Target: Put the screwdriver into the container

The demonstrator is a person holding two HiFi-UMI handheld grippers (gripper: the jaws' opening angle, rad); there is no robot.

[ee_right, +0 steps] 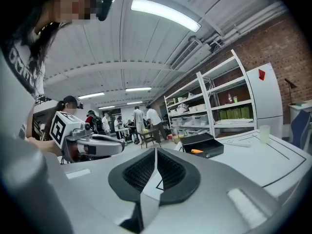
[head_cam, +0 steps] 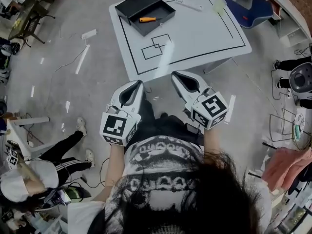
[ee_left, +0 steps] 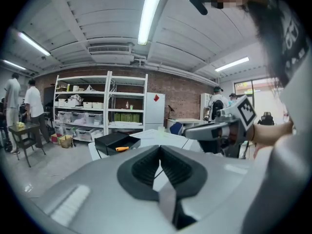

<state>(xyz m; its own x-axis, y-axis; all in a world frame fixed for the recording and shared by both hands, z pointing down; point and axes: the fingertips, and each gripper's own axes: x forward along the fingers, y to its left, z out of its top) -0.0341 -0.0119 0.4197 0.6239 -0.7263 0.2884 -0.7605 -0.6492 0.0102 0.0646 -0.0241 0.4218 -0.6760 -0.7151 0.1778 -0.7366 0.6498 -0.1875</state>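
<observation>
The orange-handled screwdriver (head_cam: 147, 19) lies inside the black open container (head_cam: 127, 5) at the far left corner of the white table (head_cam: 204, 33). It also shows in the left gripper view as the screwdriver (ee_left: 122, 149) in the container (ee_left: 109, 140), and in the right gripper view as the screwdriver (ee_right: 197, 151) in the container (ee_right: 204, 141). My left gripper (head_cam: 138, 83) and right gripper (head_cam: 175, 74) hover side by side off the table's near edge, close to my body. Both point toward the table. The left gripper (ee_left: 160, 147) is shut with nothing in it, and so is the right gripper (ee_right: 156, 150).
A clear cup (head_cam: 219, 5) and a thin white piece (head_cam: 187, 4) lie at the table's far side. A blue chair (head_cam: 253, 11) stands beyond the right corner. A person (head_cam: 53, 155) sits on the floor to my left. Shelving (ee_left: 102, 106) and several people stand further off.
</observation>
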